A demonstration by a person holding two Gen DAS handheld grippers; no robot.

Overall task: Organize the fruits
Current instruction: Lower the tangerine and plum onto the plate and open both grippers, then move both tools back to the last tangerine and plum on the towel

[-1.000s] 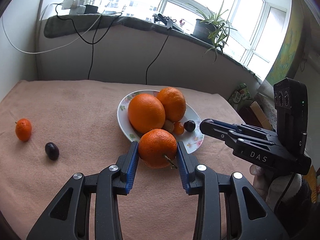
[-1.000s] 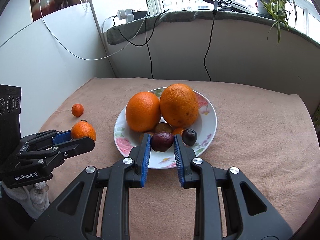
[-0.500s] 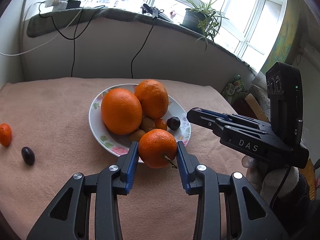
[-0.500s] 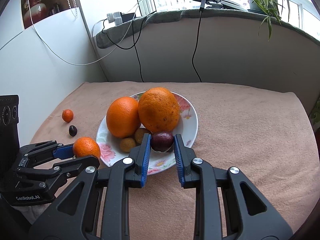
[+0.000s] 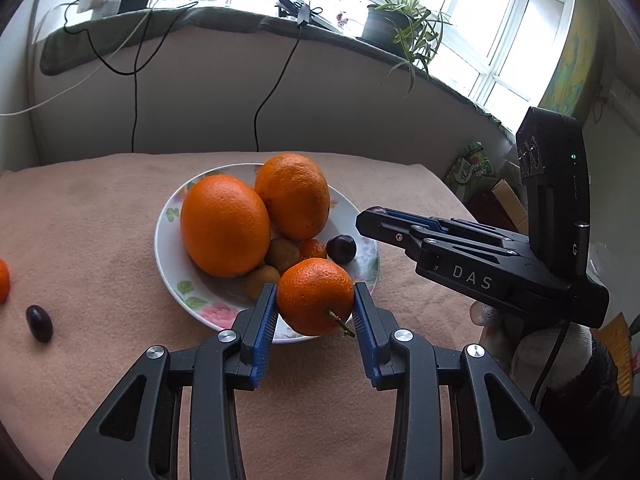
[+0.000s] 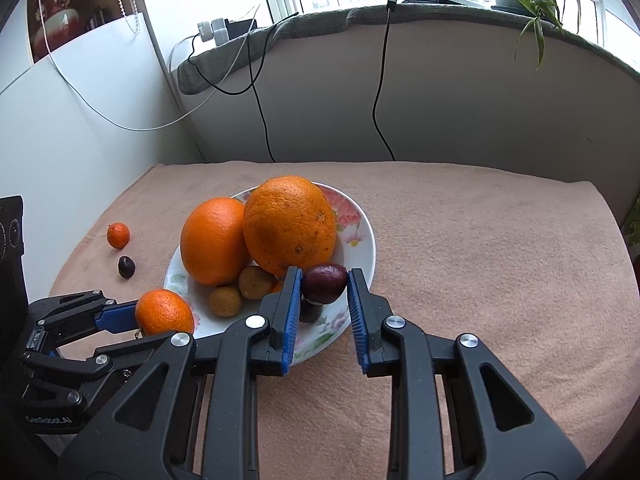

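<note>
My left gripper (image 5: 315, 300) is shut on a mandarin (image 5: 315, 296) with a short stem, held over the near rim of the floral plate (image 5: 168, 240). It also shows in the right wrist view (image 6: 164, 312). My right gripper (image 6: 324, 284) is shut on a dark purple plum (image 6: 324, 282), held above the plate's near right part. The plate (image 6: 366, 240) holds two big oranges (image 5: 224, 224) (image 5: 294, 194), two brown small fruits (image 6: 226, 300), a tiny orange one (image 5: 313, 249) and a dark plum (image 5: 341, 248).
A small mandarin (image 6: 118, 235) and a dark plum (image 6: 127, 266) lie on the pink cloth (image 6: 480, 248) left of the plate. A low wall with cables and a potted plant (image 5: 400, 28) stands behind the table. The table edge drops off at the right.
Both grippers moved in toward the plate with their fruit. The mandarin is now over the plate's near rim; the plum has risen and hangs above the plate.
</note>
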